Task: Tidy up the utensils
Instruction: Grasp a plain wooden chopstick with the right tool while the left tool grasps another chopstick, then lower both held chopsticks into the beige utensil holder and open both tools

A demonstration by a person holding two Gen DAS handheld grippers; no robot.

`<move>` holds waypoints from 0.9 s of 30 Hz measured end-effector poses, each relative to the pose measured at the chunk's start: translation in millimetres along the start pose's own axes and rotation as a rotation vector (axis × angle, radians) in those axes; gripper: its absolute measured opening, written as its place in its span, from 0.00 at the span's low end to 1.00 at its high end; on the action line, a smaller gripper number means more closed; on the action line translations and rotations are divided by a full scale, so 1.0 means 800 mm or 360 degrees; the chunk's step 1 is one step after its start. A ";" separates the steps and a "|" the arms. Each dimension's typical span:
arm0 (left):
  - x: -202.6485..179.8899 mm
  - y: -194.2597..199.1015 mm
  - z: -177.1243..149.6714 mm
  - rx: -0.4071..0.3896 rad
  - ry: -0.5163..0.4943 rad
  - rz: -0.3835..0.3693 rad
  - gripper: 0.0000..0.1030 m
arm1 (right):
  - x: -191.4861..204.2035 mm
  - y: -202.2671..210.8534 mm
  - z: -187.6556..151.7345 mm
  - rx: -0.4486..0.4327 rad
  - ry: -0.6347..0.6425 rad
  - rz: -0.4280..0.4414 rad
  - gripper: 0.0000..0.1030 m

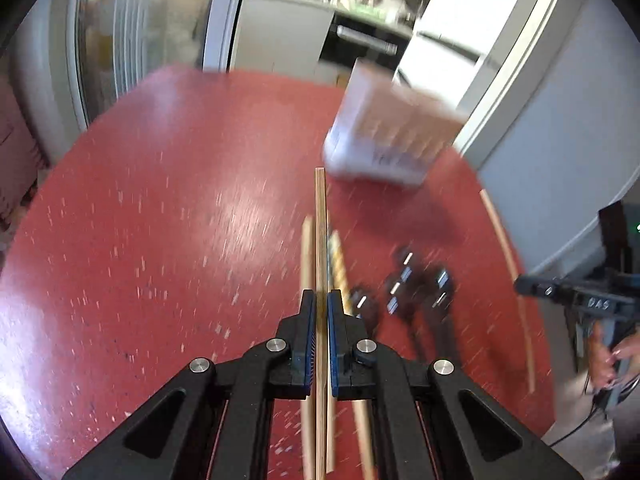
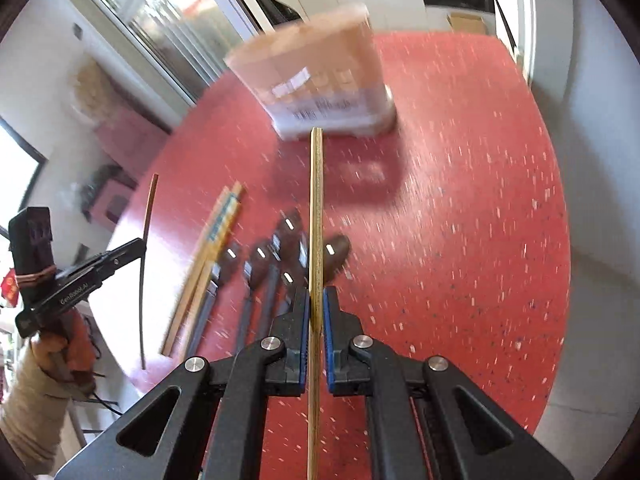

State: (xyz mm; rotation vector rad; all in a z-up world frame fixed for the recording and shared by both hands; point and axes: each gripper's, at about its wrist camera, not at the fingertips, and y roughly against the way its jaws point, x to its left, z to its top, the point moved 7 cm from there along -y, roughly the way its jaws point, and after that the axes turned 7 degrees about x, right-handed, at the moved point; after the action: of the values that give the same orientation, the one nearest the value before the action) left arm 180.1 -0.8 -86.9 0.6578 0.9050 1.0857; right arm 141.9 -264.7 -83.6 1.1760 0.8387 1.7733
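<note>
I am at a round red speckled table (image 1: 160,184) in a home, beside a kitchen. Far beyond it, through an open doorway, I see a white counter (image 1: 288,0) with kitchenware and a dark oven (image 1: 364,40) below.

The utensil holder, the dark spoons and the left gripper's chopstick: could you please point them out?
utensil holder (image 2: 320,92): right wrist view, front wall.
dark spoons (image 2: 260,258): right wrist view, a bowl.
chopstick (image 1: 320,232): left wrist view, mid-shaft.
</note>
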 end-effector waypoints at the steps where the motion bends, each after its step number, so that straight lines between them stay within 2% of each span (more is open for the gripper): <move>1: -0.009 0.010 0.015 -0.0058 -0.0012 0.0002 0.33 | 0.003 0.011 0.009 -0.0039 0.0010 0.0019 0.07; 4: -0.031 0.029 0.070 -0.0227 -0.0055 -0.0020 0.33 | 0.014 0.040 0.050 -0.0166 0.0047 0.0048 0.07; 8: -0.060 0.061 0.156 -0.0455 -0.0121 -0.0030 0.33 | 0.031 0.068 0.133 -0.0361 0.0107 -0.0001 0.07; 9: -0.064 0.066 0.179 -0.0499 -0.0131 -0.0034 0.33 | 0.034 0.072 0.140 -0.0397 0.0110 -0.0007 0.07; 12: -0.078 0.068 0.249 -0.0620 -0.0104 -0.0076 0.33 | 0.036 0.088 0.199 -0.0548 0.0099 -0.0006 0.07; 16: -0.081 0.057 0.333 -0.0778 -0.0066 -0.0071 0.33 | 0.045 0.102 0.269 -0.0752 0.0127 -0.0034 0.07; 21: -0.080 0.027 0.396 -0.0930 -0.0093 0.0005 0.33 | 0.047 0.077 0.337 -0.0906 0.0176 -0.0097 0.07; 27: -0.070 -0.043 0.406 -0.0955 -0.0140 0.0100 0.33 | 0.045 0.017 0.373 -0.0925 0.0263 -0.0167 0.07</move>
State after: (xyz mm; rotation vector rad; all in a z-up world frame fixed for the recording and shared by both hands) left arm 468.4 -72.7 60.7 0.2313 0.4440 1.2946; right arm 409.6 -213.7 43.3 0.6015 0.4143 1.8669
